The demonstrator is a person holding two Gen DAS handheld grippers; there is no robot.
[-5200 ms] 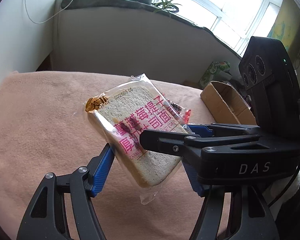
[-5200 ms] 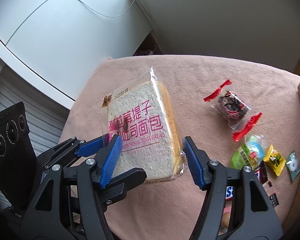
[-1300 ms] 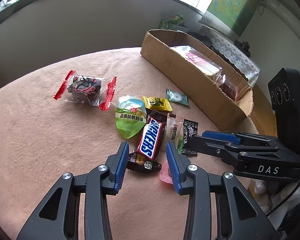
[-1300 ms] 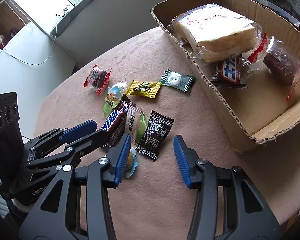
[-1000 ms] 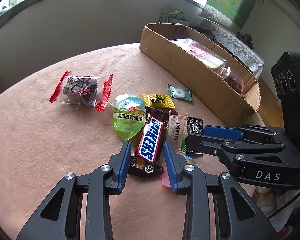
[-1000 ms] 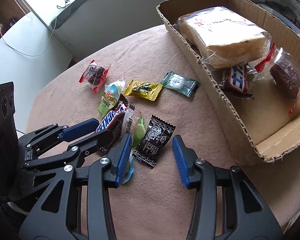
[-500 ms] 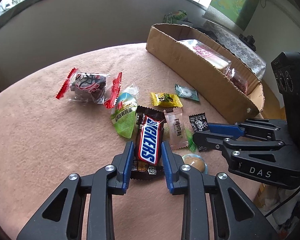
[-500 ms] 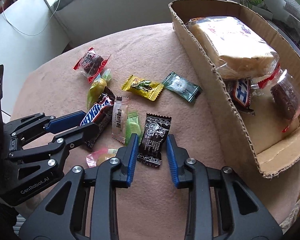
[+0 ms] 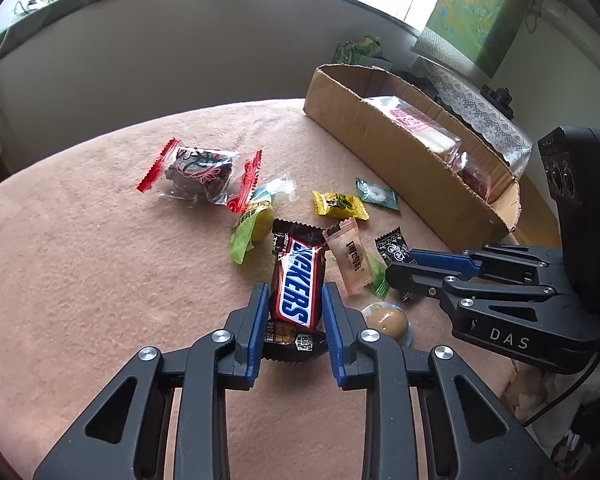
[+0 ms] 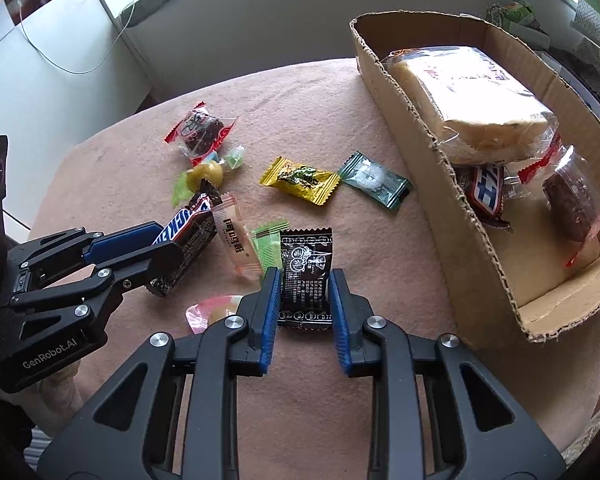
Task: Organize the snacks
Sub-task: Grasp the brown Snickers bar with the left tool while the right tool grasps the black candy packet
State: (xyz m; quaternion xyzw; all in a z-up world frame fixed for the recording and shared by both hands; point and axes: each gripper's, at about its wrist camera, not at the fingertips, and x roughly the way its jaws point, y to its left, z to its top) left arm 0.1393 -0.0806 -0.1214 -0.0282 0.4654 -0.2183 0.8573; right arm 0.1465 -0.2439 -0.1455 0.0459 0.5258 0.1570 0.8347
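My left hand-held gripper is closed on the chocolate bar, its blue pads pressing both long sides of the brown wrapper while the bar lies on the pink cloth of the counter. My right hand-held gripper has just been closing and now grips the small black sachet, pads tight on its two edges, the sachet flat on the cloth. Between the two lies a pale pink sachet with a green one just beside it, touching the black sachet's corner. A round jelly cup sits just right of my left gripper's fingers, near the tip of the right one. Farther off are a yellow candy and a dark green candy, side by side and almost touching. Beyond the chocolate bar sits a green-wrapped egg snack, and past it a clear pack with red ends holding a dark cake. The cardboard box stands at the right of the spread, open on top; inside it I see a bagged slice of bread, a second chocolate bar partly under the bread, and another red-ended cake pack at the near end.
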